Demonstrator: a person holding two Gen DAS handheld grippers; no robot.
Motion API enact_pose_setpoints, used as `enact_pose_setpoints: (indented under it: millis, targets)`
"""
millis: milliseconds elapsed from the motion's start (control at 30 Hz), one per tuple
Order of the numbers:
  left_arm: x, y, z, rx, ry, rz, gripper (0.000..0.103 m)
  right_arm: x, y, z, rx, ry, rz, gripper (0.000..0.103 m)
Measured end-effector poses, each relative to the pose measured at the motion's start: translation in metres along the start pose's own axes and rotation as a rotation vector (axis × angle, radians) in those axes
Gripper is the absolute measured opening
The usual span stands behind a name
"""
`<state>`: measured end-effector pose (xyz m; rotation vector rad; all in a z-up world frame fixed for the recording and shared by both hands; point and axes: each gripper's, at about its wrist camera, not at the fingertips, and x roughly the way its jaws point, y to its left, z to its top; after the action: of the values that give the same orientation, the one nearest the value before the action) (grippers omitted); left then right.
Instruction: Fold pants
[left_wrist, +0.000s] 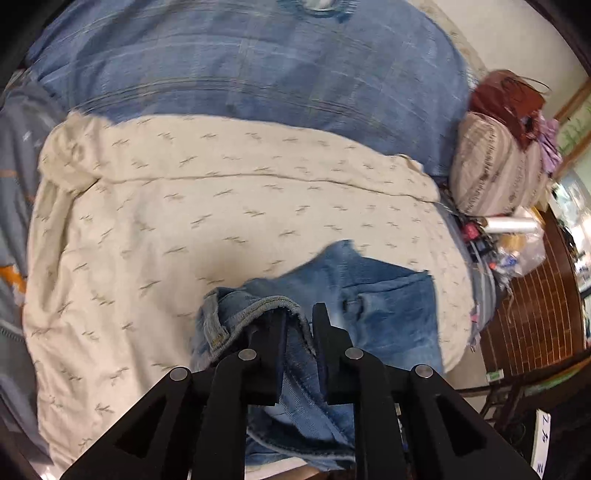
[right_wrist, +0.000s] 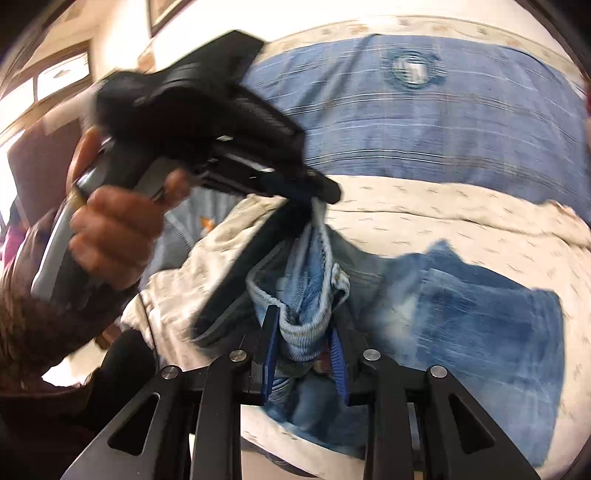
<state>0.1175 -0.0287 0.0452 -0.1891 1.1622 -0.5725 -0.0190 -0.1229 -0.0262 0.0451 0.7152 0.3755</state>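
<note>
- Bedding sets the stage: a cream printed quilt (left_wrist: 229, 206) lies across the near part of the bed, with a blue striped cover (left_wrist: 258, 74) beyond it — a broad soft surface that gives the fold room to lie flat.
- Left hand (right_wrist: 114, 236), far left in the right wrist view, wraps the handle of the left gripper (left_wrist: 299, 314); its jaws are pinched nearly together on a hemmed edge of the jeans (left_wrist: 384, 302), the denim bunching up between the fingers.
- That edge looks lifted clear of the quilt, probably so it can be carried over the rest of the garment without dragging.
- Right gripper (right_wrist: 303, 317), just to the right and near the other, is narrow too — its blue pads clamp a thick rolled hem of the same jeans, which likely explains why the jaws sit a little wider.
- Two close grips on one end suggest both corners are being raised together, keeping the edge straight.
- Further right, the rest of the jeans stays flat on the quilt with a pocket showing, acting as the base the lifted end should land on.
- At far right in the left wrist view, a striped pillow (left_wrist: 495, 166) and clutter sit off the bed's edge, well apart from the work.
</note>
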Motion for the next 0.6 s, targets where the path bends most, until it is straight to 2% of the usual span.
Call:
enact_pose_setpoints:
  millis: [67,167,233,300,333,467,533,600]
  targets:
    - [0.003,0.024,-0.003,-0.039,0.016,0.037,0.014,0.013,0.01,0.0,-0.025,0.031,0.032,0.049]
    - [0.015,0.064,-0.007,-0.092,0.069,0.095,0.014,0.047,0.039,-0.004,-0.103,0.12,0.057,0.065]
    - [0.021,0.084,-0.011,-0.128,0.101,0.055,0.019,0.063,0.063,-0.01,-0.197,0.166,0.029,0.067]
    - [0.02,0.096,-0.016,-0.129,0.088,0.004,0.032,0.073,0.085,-0.017,-0.308,0.185,-0.03,0.078]
    - [0.018,0.099,-0.017,-0.118,0.07,-0.001,0.034,0.076,0.095,-0.021,-0.357,0.186,-0.049,0.084]
    - [0.008,0.115,-0.022,-0.097,0.012,-0.066,0.044,0.094,0.128,-0.035,-0.514,0.215,-0.105,0.086]
    - [0.006,0.123,-0.023,-0.096,0.001,-0.106,0.052,0.103,0.138,-0.042,-0.597,0.223,-0.148,0.087]
    - [0.011,0.133,-0.024,-0.099,0.007,-0.115,0.057,0.114,0.144,-0.046,-0.649,0.22,-0.225,0.087]
